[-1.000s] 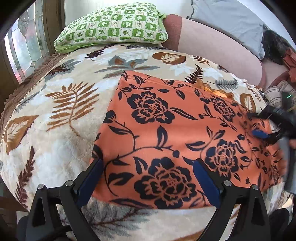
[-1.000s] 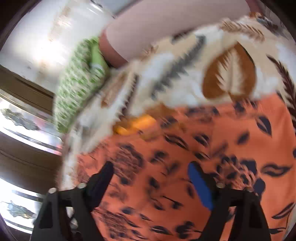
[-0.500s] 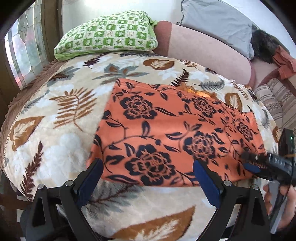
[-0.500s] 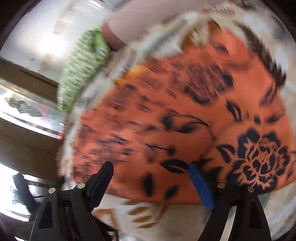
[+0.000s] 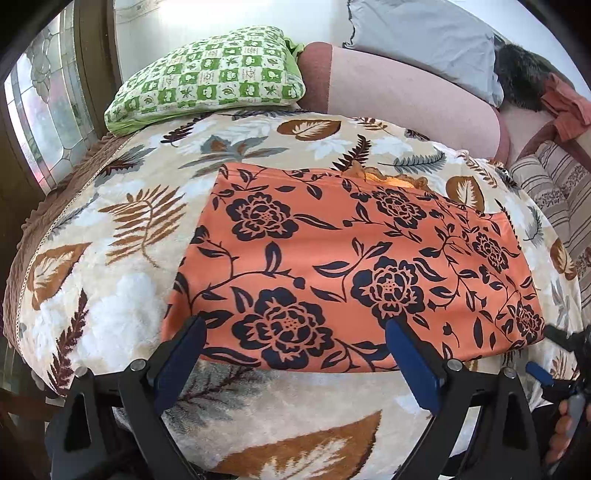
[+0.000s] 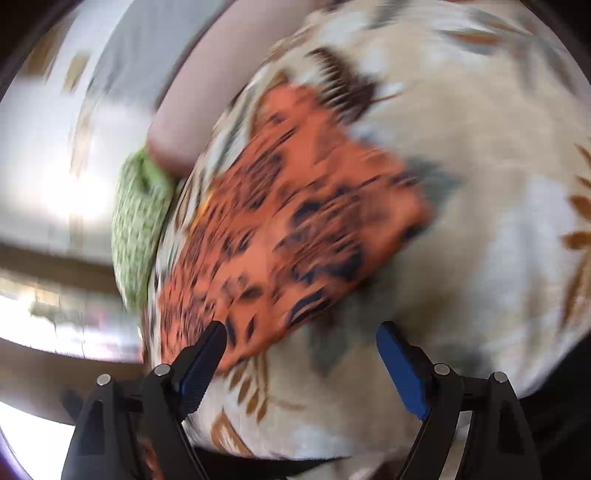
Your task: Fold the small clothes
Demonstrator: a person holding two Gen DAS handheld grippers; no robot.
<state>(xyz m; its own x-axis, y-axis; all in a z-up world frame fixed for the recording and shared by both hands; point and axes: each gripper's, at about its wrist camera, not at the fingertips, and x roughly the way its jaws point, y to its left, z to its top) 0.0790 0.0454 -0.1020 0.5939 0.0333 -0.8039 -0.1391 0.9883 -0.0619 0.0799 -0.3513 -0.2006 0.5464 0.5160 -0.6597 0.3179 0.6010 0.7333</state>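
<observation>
An orange garment with dark blue flowers (image 5: 351, 258) lies spread flat on a leaf-patterned blanket (image 5: 110, 266). A yellow-orange frill shows at its far edge. My left gripper (image 5: 295, 332) hovers open over the garment's near edge, with nothing between its blue pads. The right gripper (image 5: 546, 350), held by a hand, sits off the garment's near right corner. In the blurred right wrist view the garment (image 6: 295, 221) lies ahead and to the left, and the right gripper (image 6: 303, 332) stands wide open and empty, its left fingertip (image 6: 214, 339) over the garment's near corner.
A green checked pillow (image 5: 207, 81) lies at the far left of the bed. A pink bolster (image 5: 406, 96) and a grey pillow (image 5: 424, 33) lie behind. Striped fabric (image 5: 554, 192) lies to the right. A window (image 5: 44, 110) runs along the left, by the blanket's brown edge.
The left view has pulled back a little from the garment. The right gripper has swept from over the garment's right part to beyond its near right corner, rolling as it went.
</observation>
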